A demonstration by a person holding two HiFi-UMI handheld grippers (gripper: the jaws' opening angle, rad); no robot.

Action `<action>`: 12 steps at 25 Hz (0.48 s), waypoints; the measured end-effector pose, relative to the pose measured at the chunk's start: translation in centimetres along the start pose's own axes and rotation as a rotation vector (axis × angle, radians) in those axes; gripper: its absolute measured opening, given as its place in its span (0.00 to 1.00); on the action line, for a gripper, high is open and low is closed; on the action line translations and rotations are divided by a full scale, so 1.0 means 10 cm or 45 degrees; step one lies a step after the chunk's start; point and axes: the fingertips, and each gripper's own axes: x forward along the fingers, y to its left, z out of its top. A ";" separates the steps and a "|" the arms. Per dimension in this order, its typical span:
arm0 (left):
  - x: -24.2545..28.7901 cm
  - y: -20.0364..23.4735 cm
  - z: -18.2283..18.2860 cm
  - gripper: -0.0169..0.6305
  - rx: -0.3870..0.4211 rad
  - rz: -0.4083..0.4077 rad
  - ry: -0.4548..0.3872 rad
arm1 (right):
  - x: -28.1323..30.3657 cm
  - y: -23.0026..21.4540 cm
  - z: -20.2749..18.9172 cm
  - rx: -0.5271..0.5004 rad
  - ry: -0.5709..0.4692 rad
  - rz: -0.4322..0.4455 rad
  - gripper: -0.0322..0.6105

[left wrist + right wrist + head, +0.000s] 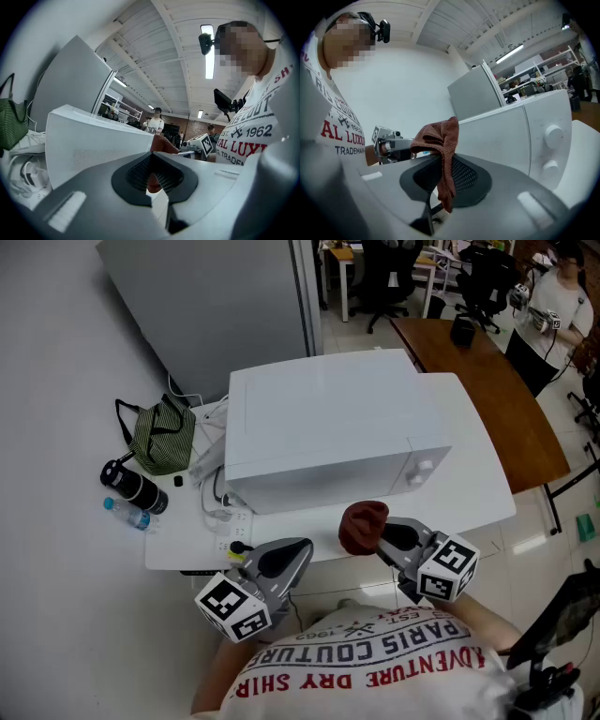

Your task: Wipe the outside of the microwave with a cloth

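Note:
A white microwave stands on a white table, its door and two knobs facing me. A reddish-brown cloth is bunched just in front of the door's lower edge, and my right gripper is shut on it. In the right gripper view the cloth drapes over and hangs between the jaws of the right gripper, with the microwave just beyond. My left gripper hovers at the table's front edge, left of the cloth, shut and holding nothing. Its own view shows the left gripper below the microwave.
Left of the microwave lie a green bag, a black flask, a water bottle and a power strip with cables. A grey cabinet stands behind. A brown table and a seated person are at right.

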 end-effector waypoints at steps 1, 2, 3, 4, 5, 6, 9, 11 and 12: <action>0.00 0.02 0.01 0.04 0.002 -0.004 0.002 | 0.02 -0.01 0.02 0.005 -0.014 -0.017 0.11; 0.00 0.03 0.03 0.04 0.004 -0.008 0.004 | 0.05 -0.02 0.04 0.009 -0.027 -0.032 0.11; 0.00 0.05 0.04 0.04 0.006 -0.012 0.003 | 0.07 -0.01 0.06 0.008 -0.038 -0.041 0.11; -0.01 0.06 0.06 0.04 0.008 -0.014 0.002 | 0.10 0.00 0.08 0.004 -0.047 -0.045 0.11; -0.03 0.07 0.08 0.04 0.011 -0.016 -0.001 | 0.12 0.02 0.09 -0.003 -0.053 -0.047 0.11; -0.05 0.08 0.09 0.04 0.012 -0.018 -0.004 | 0.14 0.04 0.10 -0.011 -0.055 -0.048 0.11; -0.19 0.10 0.11 0.04 0.007 -0.005 -0.012 | 0.25 0.12 0.09 -0.007 -0.055 -0.048 0.11; -0.34 0.15 0.11 0.04 0.005 0.014 -0.020 | 0.39 0.19 0.11 -0.009 -0.070 -0.055 0.11; -0.42 0.19 0.12 0.04 0.005 0.025 -0.025 | 0.47 0.22 0.14 -0.015 -0.082 -0.063 0.11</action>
